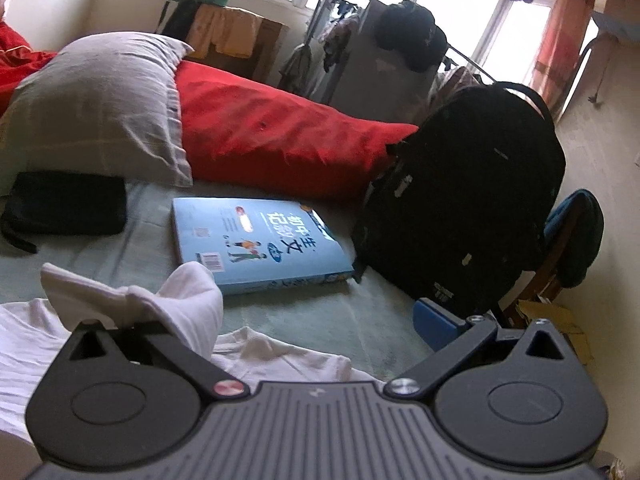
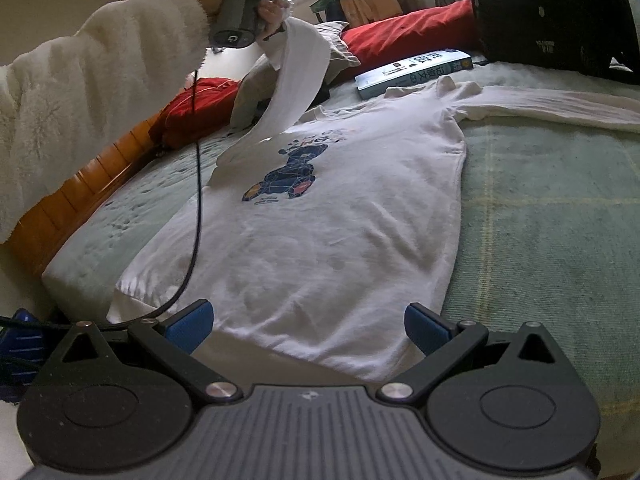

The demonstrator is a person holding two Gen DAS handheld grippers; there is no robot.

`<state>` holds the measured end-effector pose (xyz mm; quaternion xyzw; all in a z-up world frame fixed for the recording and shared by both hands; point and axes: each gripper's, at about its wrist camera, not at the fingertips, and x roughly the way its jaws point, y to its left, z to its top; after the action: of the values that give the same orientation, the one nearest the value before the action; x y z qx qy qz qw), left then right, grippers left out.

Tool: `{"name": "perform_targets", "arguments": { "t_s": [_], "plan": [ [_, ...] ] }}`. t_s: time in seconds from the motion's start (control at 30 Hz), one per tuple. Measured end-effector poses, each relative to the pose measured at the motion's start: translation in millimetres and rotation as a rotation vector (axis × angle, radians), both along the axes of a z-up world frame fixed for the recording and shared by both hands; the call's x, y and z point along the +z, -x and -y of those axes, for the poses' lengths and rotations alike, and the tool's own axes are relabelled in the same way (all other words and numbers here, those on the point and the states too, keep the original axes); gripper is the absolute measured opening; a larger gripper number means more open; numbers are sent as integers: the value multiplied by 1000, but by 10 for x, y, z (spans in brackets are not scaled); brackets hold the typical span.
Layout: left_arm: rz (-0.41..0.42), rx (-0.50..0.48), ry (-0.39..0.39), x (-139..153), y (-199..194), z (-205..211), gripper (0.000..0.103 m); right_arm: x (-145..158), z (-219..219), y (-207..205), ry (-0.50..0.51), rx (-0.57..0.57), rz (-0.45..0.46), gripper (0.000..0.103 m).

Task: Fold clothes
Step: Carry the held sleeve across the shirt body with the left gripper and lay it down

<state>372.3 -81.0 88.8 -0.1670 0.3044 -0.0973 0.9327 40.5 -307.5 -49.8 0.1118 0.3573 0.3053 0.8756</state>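
Observation:
A white long-sleeved shirt (image 2: pixel 320 232) with a blue bear print lies flat on the green bed cover (image 2: pixel 552 208), hem toward me. One sleeve (image 2: pixel 296 80) is lifted off the bed and hangs from my left gripper (image 2: pixel 256 8), held in a person's hand. In the left wrist view that sleeve (image 1: pixel 176 300) drapes over and hides the left finger, while the blue right pad (image 1: pixel 436 324) stands far off, so the left gripper (image 1: pixel 312 320) is open. The other sleeve (image 2: pixel 560 108) lies stretched out to the right. My right gripper (image 2: pixel 306 324) hovers open at the shirt's hem, holding nothing.
A light blue book (image 1: pixel 256 240) lies beyond the collar, next to a black backpack (image 1: pixel 472 200). A grey pillow (image 1: pixel 100 104), a red pillow (image 1: pixel 288 132) and a black pouch (image 1: pixel 64 208) sit at the bed's head. A wooden bed rail (image 2: pixel 80 192) runs along the left.

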Motion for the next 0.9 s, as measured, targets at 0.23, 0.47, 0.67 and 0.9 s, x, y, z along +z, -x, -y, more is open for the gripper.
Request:
{"name": "perform_targets", "arguments": {
  "t_s": [0.23,0.47,0.67,0.9],
  "plan": [
    [-42,-28,-16,-231,-83,106,102,-2,-5,-8,2,4,1,103],
    [-126,-111,-30,-611,-132,292,102,1,-26,-13,12,-3,0,103],
    [-244,-209,-120,-995,-124,576,102,22,-62,-15,31,-8,0,103],
    [-362,-270,-153,-1076,99,579,102,99,-84,22,48,-26,15,103]
  ]
}}
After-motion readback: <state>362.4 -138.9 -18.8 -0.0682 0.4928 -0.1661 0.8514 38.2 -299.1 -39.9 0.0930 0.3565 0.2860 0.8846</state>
